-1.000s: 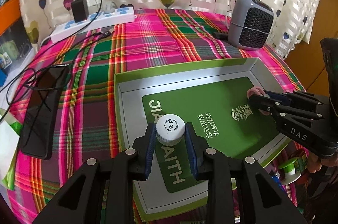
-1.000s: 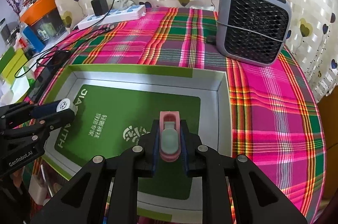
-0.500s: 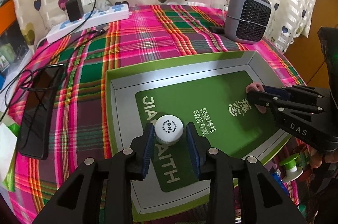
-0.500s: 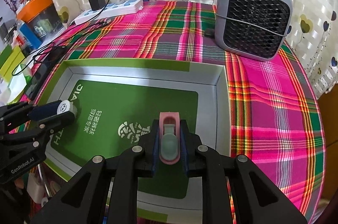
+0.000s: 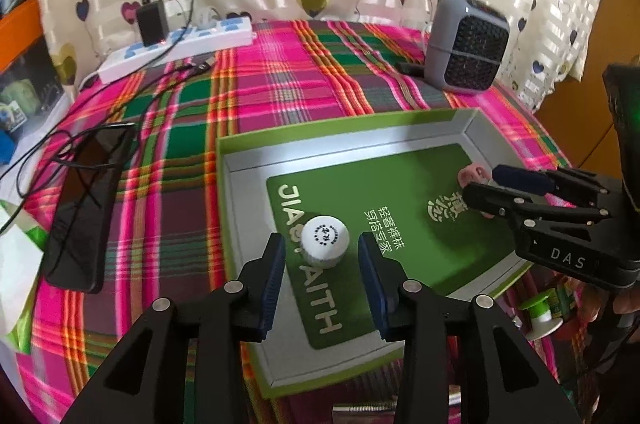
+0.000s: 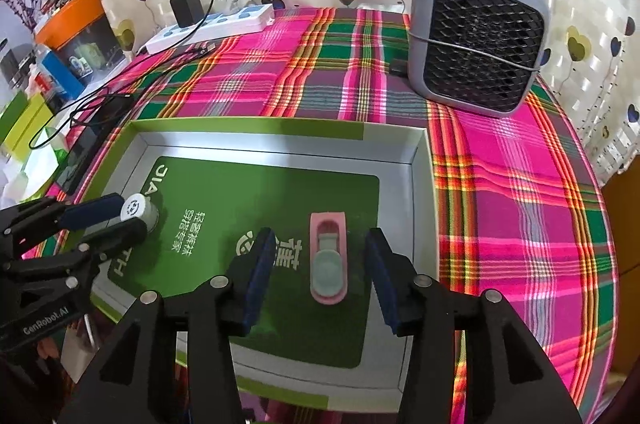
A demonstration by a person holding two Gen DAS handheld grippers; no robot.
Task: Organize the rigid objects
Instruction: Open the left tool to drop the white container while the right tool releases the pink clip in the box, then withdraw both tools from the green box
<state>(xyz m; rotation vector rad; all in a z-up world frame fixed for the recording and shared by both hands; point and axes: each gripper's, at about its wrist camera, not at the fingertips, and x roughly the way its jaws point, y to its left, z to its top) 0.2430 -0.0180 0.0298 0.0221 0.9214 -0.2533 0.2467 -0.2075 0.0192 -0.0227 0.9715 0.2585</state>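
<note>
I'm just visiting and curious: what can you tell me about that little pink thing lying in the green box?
The pink thing is a small, long, glossy plastic piece with a pale grey-green oval set into its near end and a ribbed recess at its far end. What it is I cannot tell. It lies flat on the green card inside the box, pointing away from the camera, between the right gripper, whose jaws have just been opening and do not touch it.

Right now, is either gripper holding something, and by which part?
Nothing is held. The left gripper has just opened its jaws around the white bottle; the right gripper has just opened around the pink clip. Both lie in the box.
</note>
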